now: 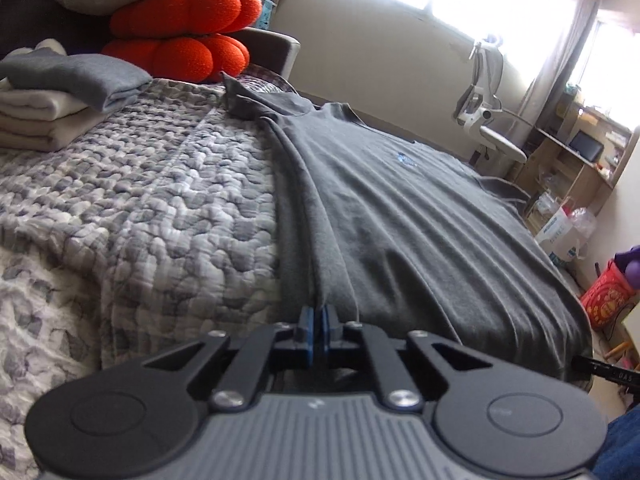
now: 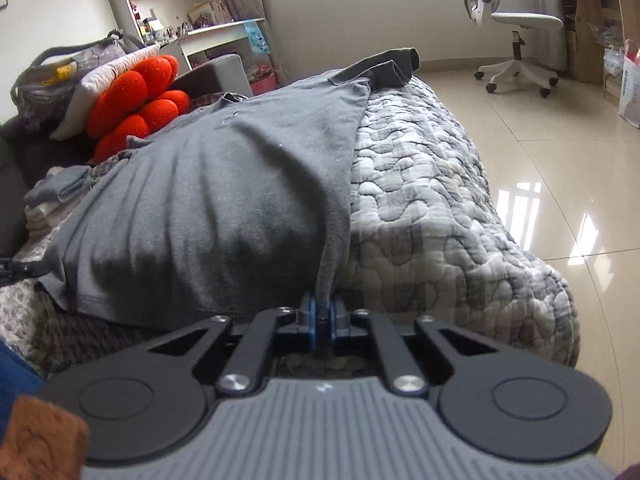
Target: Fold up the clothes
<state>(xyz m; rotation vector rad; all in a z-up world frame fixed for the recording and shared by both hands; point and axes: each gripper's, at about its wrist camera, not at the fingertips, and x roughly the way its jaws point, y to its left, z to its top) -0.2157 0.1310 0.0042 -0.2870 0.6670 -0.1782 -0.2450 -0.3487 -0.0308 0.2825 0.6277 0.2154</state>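
Your landmark is the bed under its grey-and-white quilted cover (image 1: 152, 184). Spread flat along it lies the dark grey cotton T-shirt (image 1: 400, 216), collar toward the orange lobed plush cushions (image 1: 180, 32) at the bed's far end, hem at the near edge by you. That flat layout gives you two free hem corners to lift. Beside the cushions, a stack of folded grey and cream garments (image 1: 60, 96) sits on the bed, probably finished pieces kept clear. Your left gripper (image 1: 319, 320) is clamped tight on the shirt's hem corner on its side. Your right gripper (image 2: 322, 312) pinches the opposite hem corner, blue pads closed on cloth, ready to carry the hem toward the collar.
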